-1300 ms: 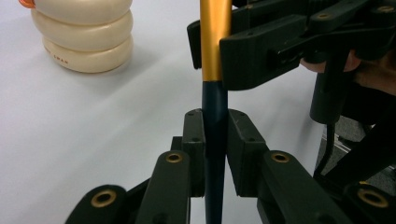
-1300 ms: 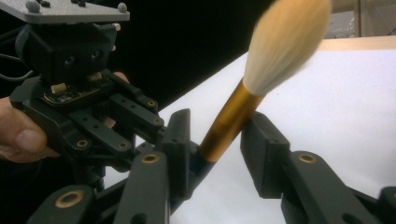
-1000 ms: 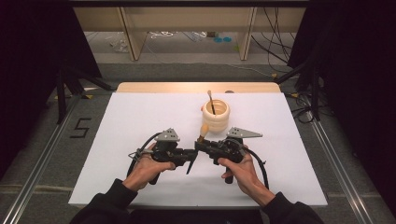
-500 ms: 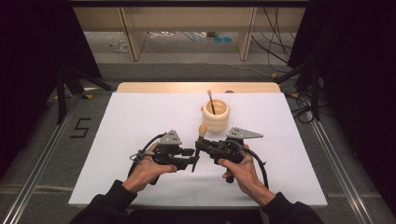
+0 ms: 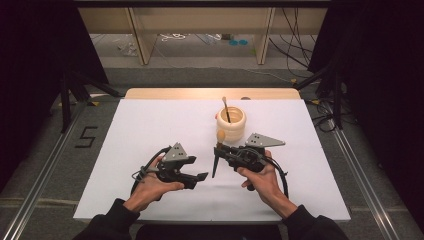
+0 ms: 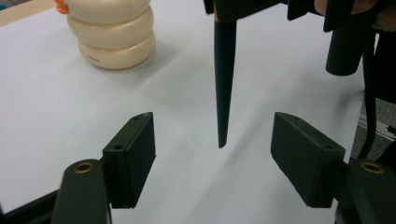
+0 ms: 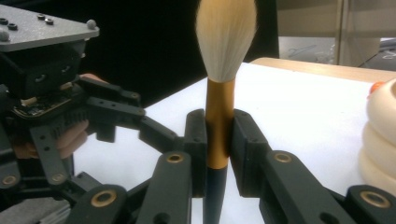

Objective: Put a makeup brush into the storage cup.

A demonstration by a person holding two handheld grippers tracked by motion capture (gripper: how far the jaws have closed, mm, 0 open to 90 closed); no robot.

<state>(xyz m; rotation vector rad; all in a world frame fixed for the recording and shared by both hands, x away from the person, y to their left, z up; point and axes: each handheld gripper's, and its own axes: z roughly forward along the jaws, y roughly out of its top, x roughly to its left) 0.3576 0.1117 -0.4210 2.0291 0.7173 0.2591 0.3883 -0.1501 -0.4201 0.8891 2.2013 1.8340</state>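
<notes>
High view, floor marking "5" [image 5: 86,136], right claw [image 7: 218,135] pinching brush [image 7: 224,42], left claw [image 6: 212,158] just spread.

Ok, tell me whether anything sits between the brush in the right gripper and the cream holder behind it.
Nothing visible does. The right gripper is shut on the brush, bristles up, and only bare white table lies between it and the cream holder, which already holds another brush. The left gripper has just been opening and stands clear of the handle.

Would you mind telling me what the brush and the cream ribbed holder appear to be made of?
Brush: soft pale hair tuft, likely natural or synthetic bristle; gold band with a metallic sheen; dark tapered handle, smooth, perhaps lacquered wood or plastic. Holder: cream, stacked rounded rings with a soft matte gloss, probably ceramic or moulded plastic.
</notes>
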